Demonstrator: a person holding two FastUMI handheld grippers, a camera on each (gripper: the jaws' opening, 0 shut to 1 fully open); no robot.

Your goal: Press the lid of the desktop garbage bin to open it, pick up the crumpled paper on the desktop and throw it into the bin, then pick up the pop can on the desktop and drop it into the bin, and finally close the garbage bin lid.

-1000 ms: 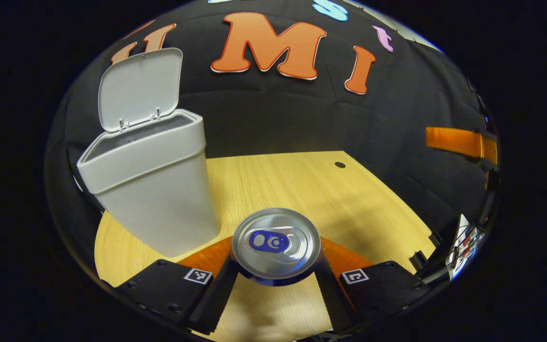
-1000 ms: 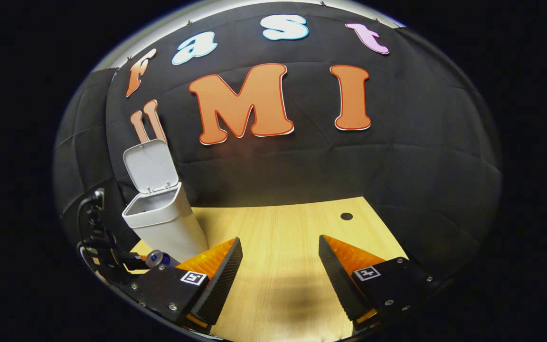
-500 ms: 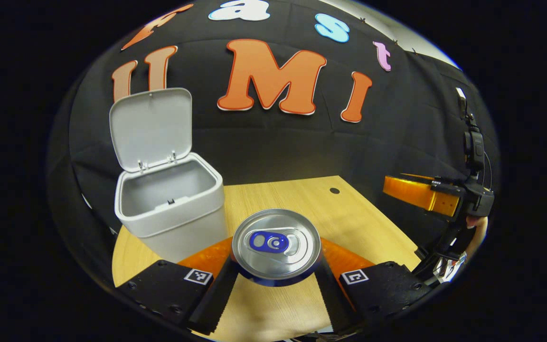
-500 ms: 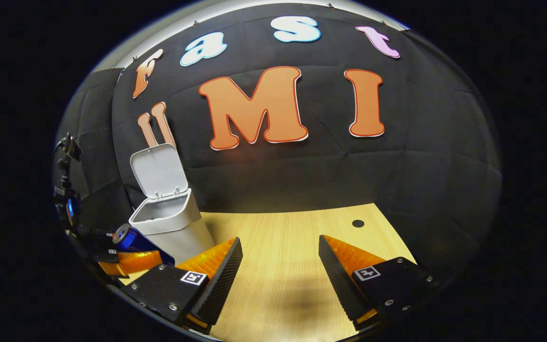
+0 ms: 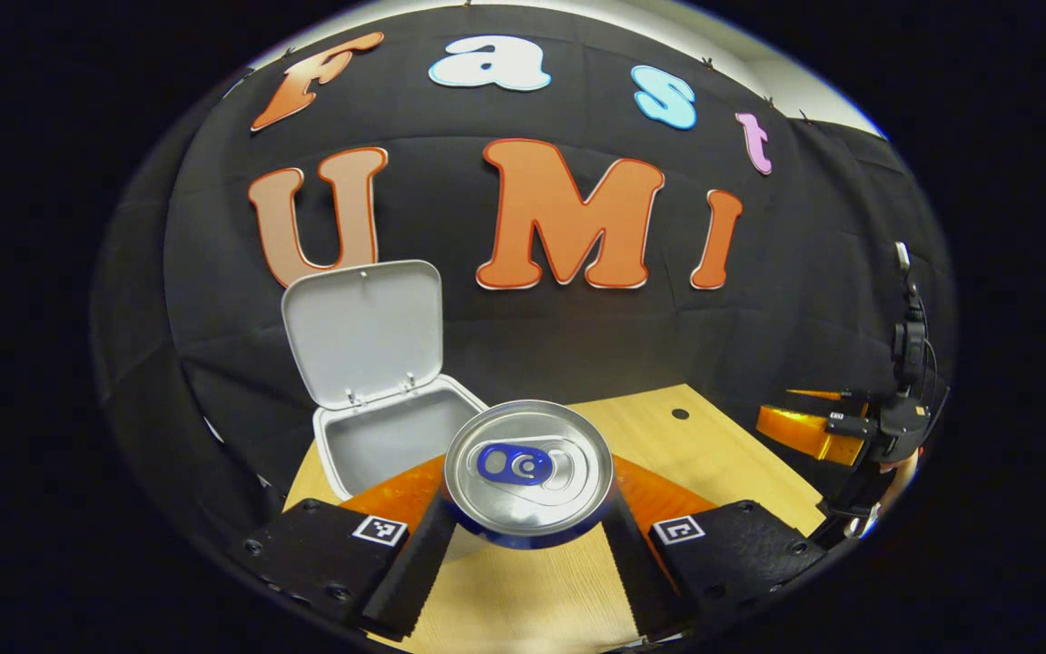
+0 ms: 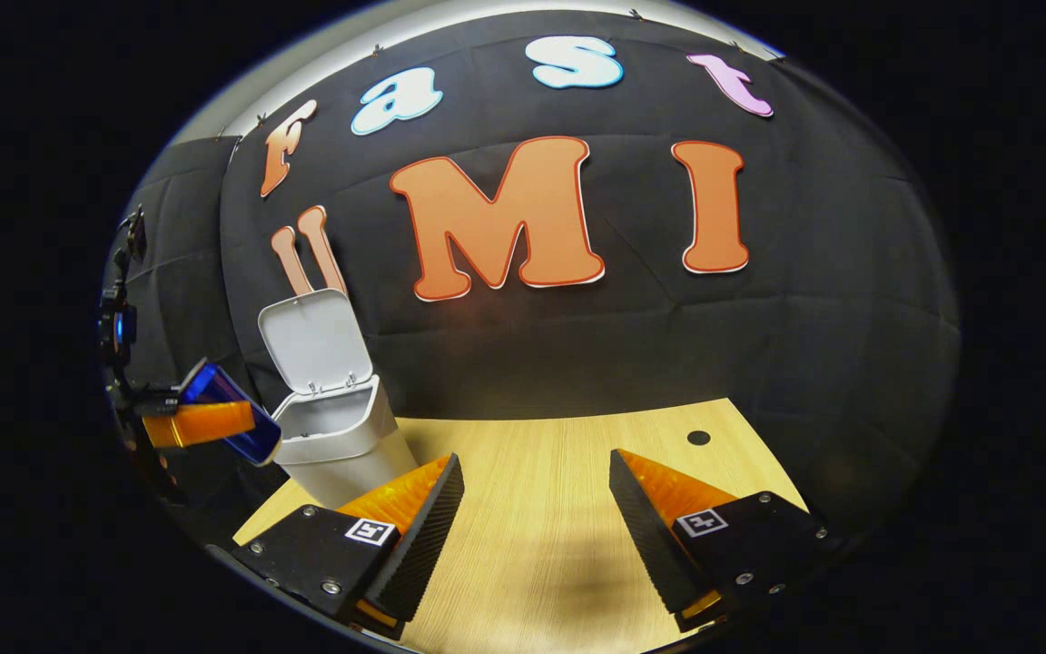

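Observation:
My left gripper (image 5: 523, 527) is shut on the blue pop can (image 5: 527, 472), whose silver top faces the camera. The white bin (image 5: 387, 436) stands just beyond and left of the can with its lid (image 5: 364, 331) raised; I look down into the bin. In the right gripper view the same can (image 6: 232, 422) hangs in the air, tilted, in the left gripper (image 6: 201, 422), level with the rim of the bin (image 6: 337, 436) and left of it. My right gripper (image 6: 532, 527) stands open over the wooden table (image 6: 541, 472), nothing between its fingers. The bin's inside is hidden from here.
The black cloth wall rises right behind the table. A small dark hole (image 6: 697, 438) marks the table's far right part. In the left gripper view the right gripper (image 5: 814, 427) and a hand (image 5: 895, 468) show at the far right.
My left gripper has lifted the can well above the table and towards the bin, so the bin now sits lower and nearer the middle. The right gripper has barely moved.

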